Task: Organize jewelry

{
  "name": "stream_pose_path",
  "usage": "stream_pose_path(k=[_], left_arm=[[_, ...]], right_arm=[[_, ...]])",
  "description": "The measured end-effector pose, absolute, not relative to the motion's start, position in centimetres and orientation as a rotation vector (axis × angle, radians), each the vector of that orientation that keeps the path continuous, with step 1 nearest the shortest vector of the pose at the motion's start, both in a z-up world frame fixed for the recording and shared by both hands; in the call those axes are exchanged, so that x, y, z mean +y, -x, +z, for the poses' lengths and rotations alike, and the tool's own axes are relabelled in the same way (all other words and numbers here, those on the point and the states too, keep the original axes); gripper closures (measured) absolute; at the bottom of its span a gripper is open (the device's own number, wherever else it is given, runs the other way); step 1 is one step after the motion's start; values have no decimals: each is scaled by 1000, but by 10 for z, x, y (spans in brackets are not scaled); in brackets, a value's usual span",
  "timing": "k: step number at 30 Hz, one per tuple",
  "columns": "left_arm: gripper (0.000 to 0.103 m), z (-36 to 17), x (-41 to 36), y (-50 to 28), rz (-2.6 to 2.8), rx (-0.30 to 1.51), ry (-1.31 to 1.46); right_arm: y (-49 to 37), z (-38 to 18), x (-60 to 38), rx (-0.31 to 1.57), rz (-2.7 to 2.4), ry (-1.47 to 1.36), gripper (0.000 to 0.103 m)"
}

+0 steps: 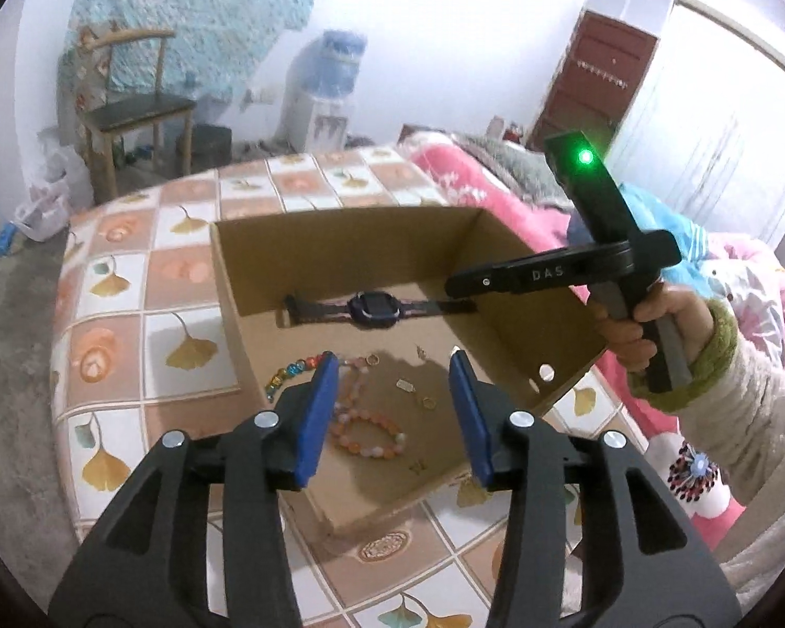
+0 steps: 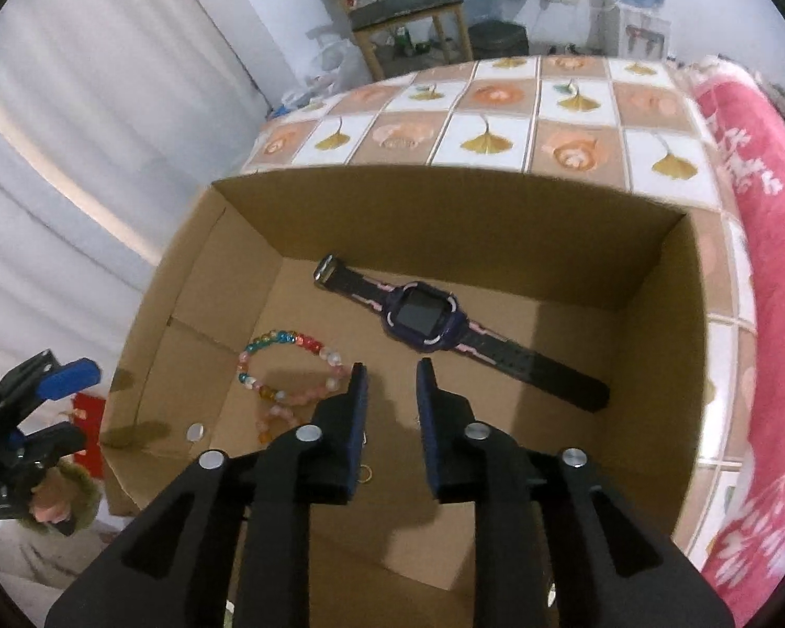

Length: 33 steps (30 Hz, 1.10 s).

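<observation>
A cardboard box (image 1: 340, 240) (image 2: 445, 209) sits on the patterned table. On its floor lie a purple watch (image 1: 371, 309) (image 2: 424, 319), a multicoloured bead bracelet (image 1: 293, 371) (image 2: 282, 345), a pink-orange bead bracelet (image 1: 371, 434) (image 2: 288, 408), a gold ring (image 1: 372, 361) (image 2: 365, 473) and small gold pendants (image 1: 405, 384). My left gripper (image 1: 392, 356) (image 2: 42, 403) hovers open over the box's near side with nothing between its blue pads. Over the middle of the box my right gripper (image 2: 392, 366) (image 1: 458, 290) stands open by a narrow gap, empty, just short of the watch strap.
The table (image 1: 183, 282) (image 2: 486, 141) wears a tiled cloth with ginkgo leaves. A pink blanket (image 1: 497, 193) (image 2: 748, 209) lies along its right side. A hand in a green cuff (image 1: 654, 324) holds the right gripper. A chair (image 1: 136, 115) and a water dispenser (image 1: 329, 83) stand beyond.
</observation>
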<state>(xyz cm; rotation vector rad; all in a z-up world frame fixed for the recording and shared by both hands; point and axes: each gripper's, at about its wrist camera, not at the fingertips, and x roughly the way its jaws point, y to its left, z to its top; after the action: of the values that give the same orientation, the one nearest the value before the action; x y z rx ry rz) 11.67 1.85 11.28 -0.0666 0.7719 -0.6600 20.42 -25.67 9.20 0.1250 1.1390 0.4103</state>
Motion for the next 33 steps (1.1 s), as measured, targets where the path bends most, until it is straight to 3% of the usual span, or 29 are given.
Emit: stream_pose_path(k=[5,7,9,12,18,33], left_arm=[[47,124,26,-97,-615,708,62],[39,128,29,-86,-599,676,68],[25,130,32,-75,-582,647,63],[15,132,34,-58,-550,597,37],[9,132,26,-42,-431,570,-21],[8,137,5,-31,-157,565,8]], right_arm=[[-182,122,-262,1053,398,-172,74],[-158,141,-264,974,393,-200,58],[-137,155,-265,906,378,-217,48],[-97,168,-266,801,343,-245,35],[-44,156,-263,752,226,-271,20],[-1,151,-269,738,14,-138,8]])
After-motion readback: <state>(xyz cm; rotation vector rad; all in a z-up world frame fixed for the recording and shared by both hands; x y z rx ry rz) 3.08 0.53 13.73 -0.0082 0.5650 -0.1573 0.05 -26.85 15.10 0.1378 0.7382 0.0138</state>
